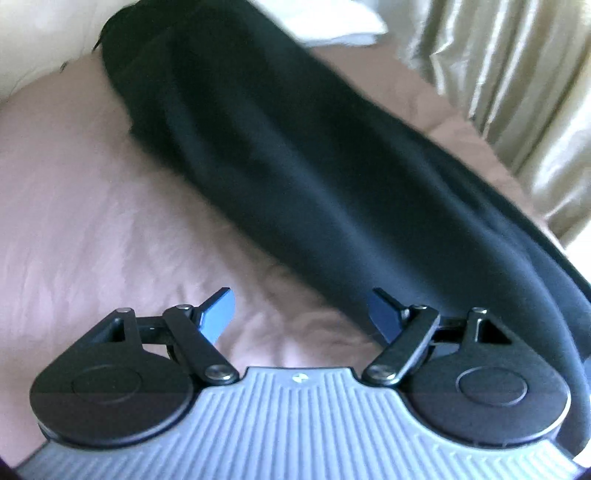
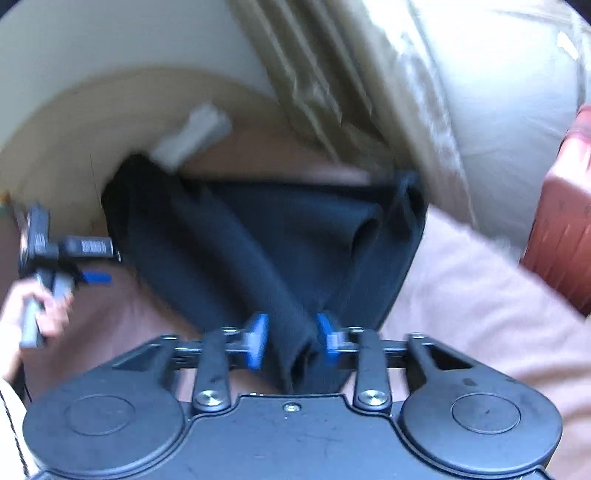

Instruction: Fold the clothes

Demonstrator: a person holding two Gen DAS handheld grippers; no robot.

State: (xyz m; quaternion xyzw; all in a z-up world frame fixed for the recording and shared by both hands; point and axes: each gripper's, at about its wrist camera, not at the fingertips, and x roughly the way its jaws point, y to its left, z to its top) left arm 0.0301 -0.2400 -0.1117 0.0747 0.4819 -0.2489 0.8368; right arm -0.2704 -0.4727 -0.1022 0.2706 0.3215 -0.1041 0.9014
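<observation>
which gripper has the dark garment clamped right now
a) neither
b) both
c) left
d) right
d, the right gripper has its blue pads closed on a bunched fold of the dark garment, while the left gripper is spread open over the pink bedsheet.

— What's carrying everything on your feed?

— A bed (image 1: 92, 206) under a pale pink sheet, lightly creased. From my left wrist camera I see the sheet filling the near and left side.

— And lying on it?

— A long dark garment (image 1: 295, 177), stretched diagonally from the far left corner toward the near right, most of it resting on the sheet. Past its far end there's something white (image 1: 332, 26), blurred, I can't tell what it is.

— The other camera?

— My right wrist view shows the same pink sheet (image 2: 461, 302) to the right of the dark cloth (image 2: 295, 236), which is bunched and rises off the bed at the near end
</observation>
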